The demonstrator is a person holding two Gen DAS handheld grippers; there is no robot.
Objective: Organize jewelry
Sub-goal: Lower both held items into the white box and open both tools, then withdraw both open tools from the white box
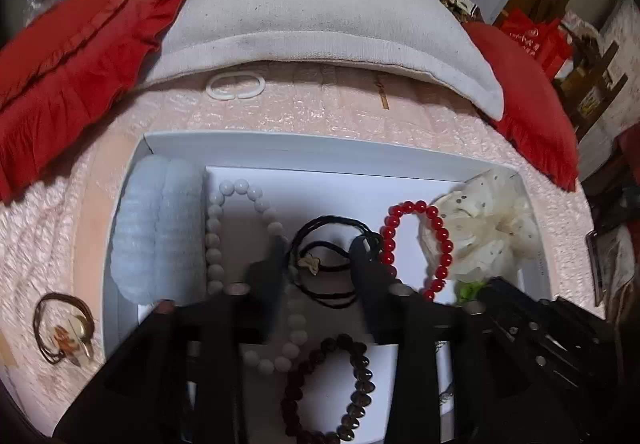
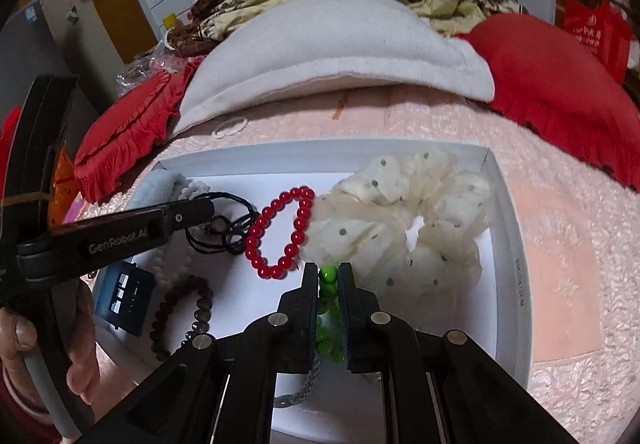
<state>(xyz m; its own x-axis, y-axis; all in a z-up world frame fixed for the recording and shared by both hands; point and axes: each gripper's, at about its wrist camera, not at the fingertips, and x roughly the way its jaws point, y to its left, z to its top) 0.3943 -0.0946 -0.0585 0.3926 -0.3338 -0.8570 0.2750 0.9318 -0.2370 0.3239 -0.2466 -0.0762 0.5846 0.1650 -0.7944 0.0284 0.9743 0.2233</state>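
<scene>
A white shallow box (image 1: 320, 142) lies on a pink bedspread. It holds pale blue scrunchies (image 1: 160, 240), a white bead bracelet (image 1: 214, 244), a black cord tie (image 1: 332, 222), a red bead bracelet (image 1: 420, 206), a cream dotted scrunchie (image 1: 492, 228) and a brown bead bracelet (image 1: 360, 376). My left gripper (image 1: 320, 258) is open over the black cord, which lies loose between its fingers. In the right wrist view my right gripper (image 2: 328, 270) is shut on a green bead bracelet (image 2: 328, 278), just above the box floor beside the cream scrunchie (image 2: 400, 220) and red bracelet (image 2: 280, 232).
A brown hair tie with a charm (image 1: 64, 328) rests on the bedspread left of the box. Behind the box lie a white plastic ring (image 1: 236, 86), a white pillow (image 1: 320, 16) and red frilled cushions (image 1: 72, 76). A hand (image 2: 40, 336) holds the left gripper's handle.
</scene>
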